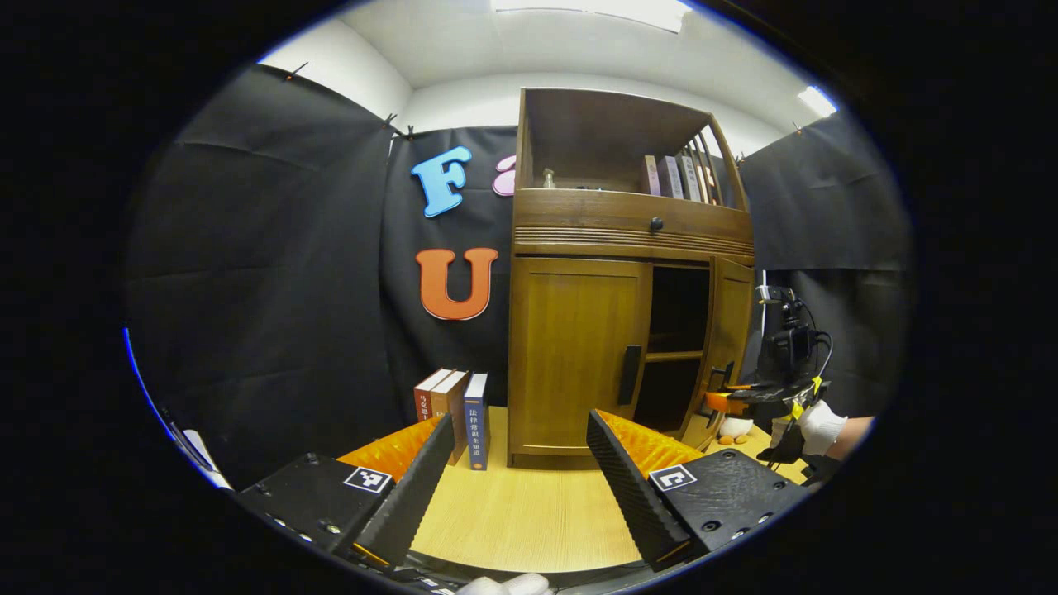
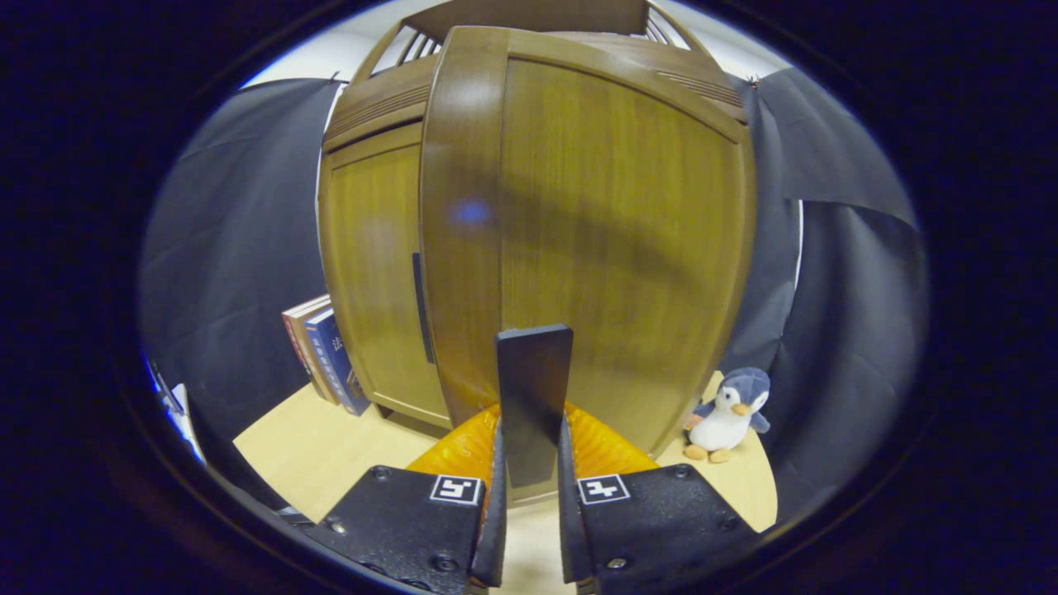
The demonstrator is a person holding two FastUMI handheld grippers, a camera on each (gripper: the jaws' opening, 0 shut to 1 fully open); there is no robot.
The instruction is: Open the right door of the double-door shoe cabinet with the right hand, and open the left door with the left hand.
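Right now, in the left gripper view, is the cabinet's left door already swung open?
No: the left door sits flush and closed, its black handle untouched, while the right door stands ajar beside it.

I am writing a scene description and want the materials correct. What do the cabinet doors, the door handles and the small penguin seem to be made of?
The right door and left door look like wood or wood veneer: brown grain lines and a soft, satin sheen. The right door's handle, clamped by the right gripper, is a flat black matte bar, plastic or painted metal; I cannot tell which. The penguin looks like plush fabric, with a fuzzy, rounded surface.
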